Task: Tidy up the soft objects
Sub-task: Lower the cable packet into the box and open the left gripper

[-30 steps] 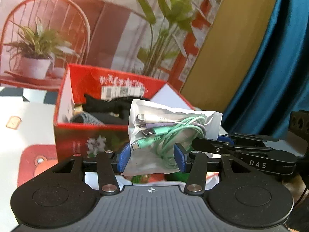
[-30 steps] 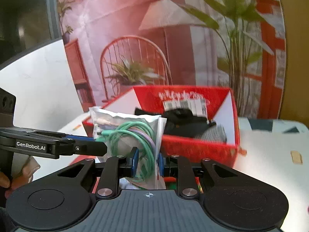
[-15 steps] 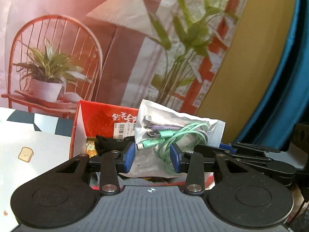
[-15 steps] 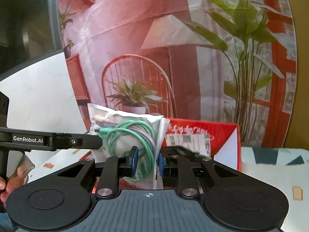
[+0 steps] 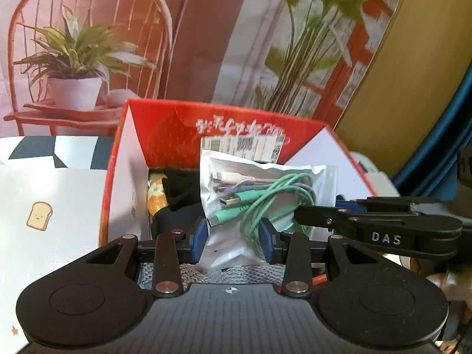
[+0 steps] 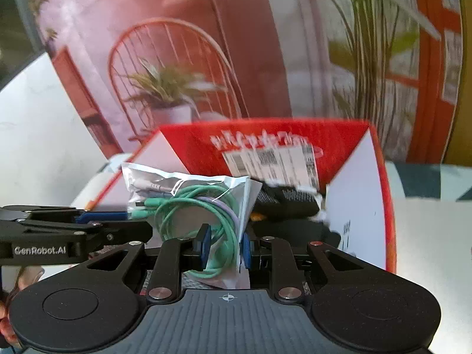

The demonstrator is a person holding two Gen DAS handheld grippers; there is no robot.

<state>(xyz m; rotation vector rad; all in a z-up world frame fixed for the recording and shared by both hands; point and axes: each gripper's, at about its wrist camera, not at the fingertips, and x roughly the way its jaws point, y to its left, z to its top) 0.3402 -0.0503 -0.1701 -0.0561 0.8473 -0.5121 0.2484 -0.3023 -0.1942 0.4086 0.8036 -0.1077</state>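
Both grippers tilt downward over the open red box (image 5: pixel 224 124). The left gripper (image 5: pixel 233 240) and right gripper (image 6: pixel 224 244) each stay clamped on the clear bag of cables (image 5: pixel 259 194), now held above the box's dark clothes (image 5: pixel 183 188); earlier it was short of the box. The grippers read "DAS" and "GenRobot.AI".

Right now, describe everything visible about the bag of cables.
The bag of cables is a clear, crinkly plastic pouch with a sealed white top edge, holding coiled mint-green and lilac cables and a white one, plugs pointing left. It is upright above the open red box, pinched by the left claw and the right claw on its lower part.
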